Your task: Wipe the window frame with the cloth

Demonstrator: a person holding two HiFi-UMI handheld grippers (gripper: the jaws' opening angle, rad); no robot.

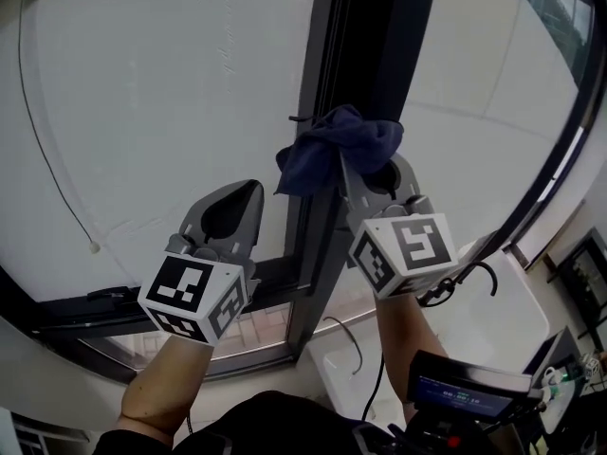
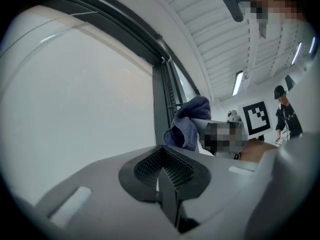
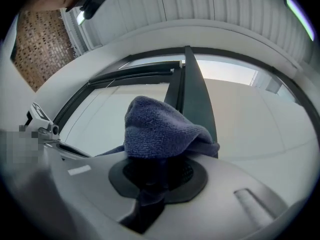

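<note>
While I face a large window, two pale sheets of glass fill most of what lies beyond my claws: a left pane (image 1: 161, 102) ahead and to the left of my left claw, and a right pane (image 1: 484, 102) ahead and to the right of my right claw. Between them, straight ahead of my right claw, runs the dark upright of the window frame (image 1: 368, 36). A dark lower rail (image 1: 66, 313) of the same frame crosses below and to the left of my left claw. My right claw (image 1: 373, 180) is held up at that upright, jaws clamped on the dark blue cloth (image 1: 332, 150). The right gripper view shows a fold pinched between the jaws and the rest bunched in a mound beyond their tips. The bunch seems to press on the upright's left edge, though I cannot be sure of contact. My left claw (image 1: 237, 211) hovers lower and to the left of the right one, jaws together with nothing between them, apart from both cloth and frame. A thin cord (image 1: 92, 247) with a white end hangs over the glass, well to the left of my left claw. I judge the wiping to be under way about halfway up the upright. No view shows which stretches are already clean, so the upright above my right claw and the lower rail likely remain.
</note>
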